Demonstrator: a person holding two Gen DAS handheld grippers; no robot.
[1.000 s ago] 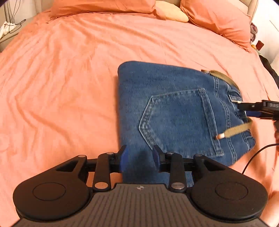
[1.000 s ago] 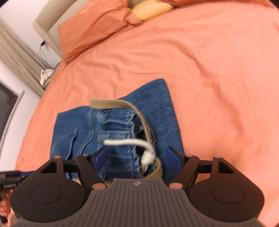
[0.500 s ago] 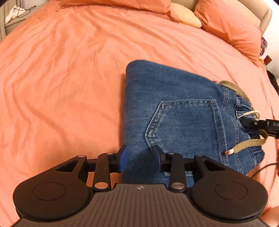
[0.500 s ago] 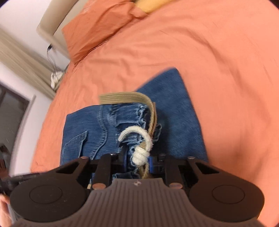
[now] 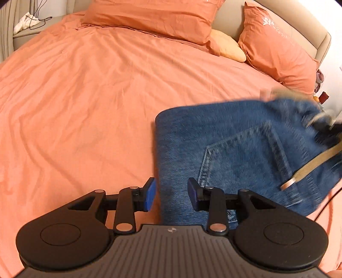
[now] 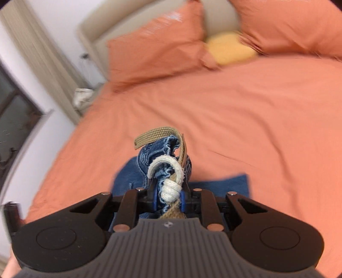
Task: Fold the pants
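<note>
The right gripper [image 6: 167, 197] is pinching the bunched waistband of the jeans [image 6: 162, 154] between its blue pads, jaws closed tight on the denim. A knotted white drawstring [image 6: 171, 190] is sitting right at the fingertips, and a tan belt [image 6: 156, 135] is looping up over the gathered fabric. This end of the jeans is being held up off the bed, while more blue denim is lying flat on the bedspread [image 6: 245, 119] just behind the gripper.

The left gripper [image 5: 171, 191] is hovering with its jaws apart, gripping nothing. Its left pad is sitting over the bedspread [image 5: 85, 107] and its right pad over the jeans [image 5: 224, 145], so the folded left edge of the denim is running between them. The jeans are lying folded on the right part of the bed, back pocket [image 5: 243, 158] facing up; their far right end is blurred, with the tan belt [image 5: 312, 166] hanging across it.

Farther off, two orange pillows [image 5: 154, 17] are leaning against the beige headboard [image 5: 299, 23], with a small yellow cushion [image 5: 228, 48] lying between them.
</note>
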